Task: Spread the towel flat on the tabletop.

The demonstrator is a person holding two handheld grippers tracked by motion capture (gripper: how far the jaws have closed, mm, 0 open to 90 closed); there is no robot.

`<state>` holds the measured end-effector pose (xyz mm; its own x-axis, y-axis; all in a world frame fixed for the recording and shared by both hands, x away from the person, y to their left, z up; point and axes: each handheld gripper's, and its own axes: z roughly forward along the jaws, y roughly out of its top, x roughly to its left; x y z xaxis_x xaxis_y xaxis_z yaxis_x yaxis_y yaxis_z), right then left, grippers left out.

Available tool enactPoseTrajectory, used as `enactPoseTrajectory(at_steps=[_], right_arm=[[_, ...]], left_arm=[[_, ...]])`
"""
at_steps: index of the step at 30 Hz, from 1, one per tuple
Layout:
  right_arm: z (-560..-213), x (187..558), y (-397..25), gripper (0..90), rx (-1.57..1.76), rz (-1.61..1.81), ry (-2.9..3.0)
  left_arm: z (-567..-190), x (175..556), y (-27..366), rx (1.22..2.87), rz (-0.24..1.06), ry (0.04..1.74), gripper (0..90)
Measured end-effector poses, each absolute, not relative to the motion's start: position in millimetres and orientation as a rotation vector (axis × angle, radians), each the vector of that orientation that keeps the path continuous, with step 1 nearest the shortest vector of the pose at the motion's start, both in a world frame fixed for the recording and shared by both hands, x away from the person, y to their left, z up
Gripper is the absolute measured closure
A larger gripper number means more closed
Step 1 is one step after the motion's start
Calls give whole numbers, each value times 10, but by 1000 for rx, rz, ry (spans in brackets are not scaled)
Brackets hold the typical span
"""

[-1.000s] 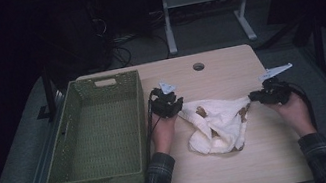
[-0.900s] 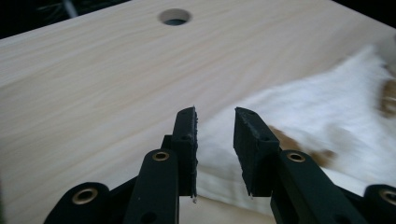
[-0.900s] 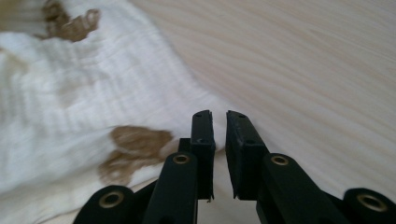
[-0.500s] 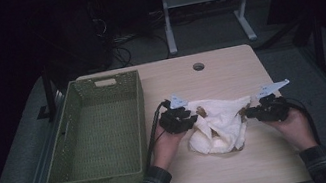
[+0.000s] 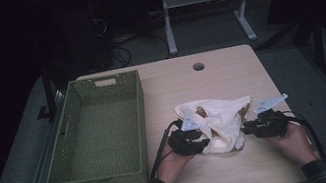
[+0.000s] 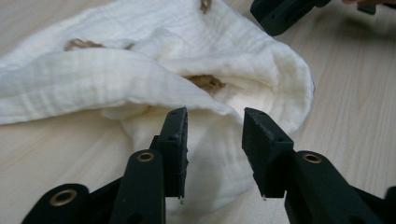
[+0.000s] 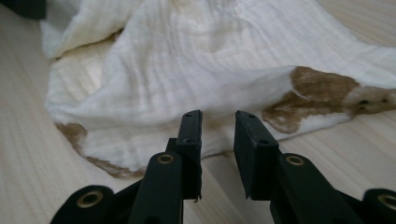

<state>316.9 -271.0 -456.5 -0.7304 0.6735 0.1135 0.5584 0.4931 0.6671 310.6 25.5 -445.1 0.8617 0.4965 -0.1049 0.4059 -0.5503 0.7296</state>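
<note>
Both grippers have dropped nearer the person, flanking the cloth (image 5: 217, 122): left gripper (image 6: 215, 135) and right gripper (image 7: 218, 133) released, ready to pinch its edges.

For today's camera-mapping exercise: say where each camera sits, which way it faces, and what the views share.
High view: above the person's side, facing forward and down on the table; forearms, hands, both tools.
Left gripper view: on the left tool, facing the cloth; open jaws.
Right gripper view: on the right tool, facing the cloth's brown-patched edge; open jaws.
Shared: the cloth.
</note>
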Motion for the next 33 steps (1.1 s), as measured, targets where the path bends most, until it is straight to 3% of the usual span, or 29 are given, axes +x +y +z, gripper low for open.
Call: enactPoseTrajectory(at_steps=[7,10,14,15,33], right_arm=[[-4609,3122,-2644,650,1058,1041,2591],[-4650,3135,-2620,649,1035,1005,2605],[-4650,3133,-2622,747,1027,995,2599],[-4650,3138,-2619,848,1017,1002,2614],[-4430,3299,-3013,869,1085,970,2407]], left_arm=[[-4549,3105,169,2254,125,623,573],[-4605,3130,137,2268,120,624,615],[-4638,3148,108,2289,120,620,837],[-4641,3153,103,2297,118,614,860],[-4315,3342,553,2075,207,762,875]])
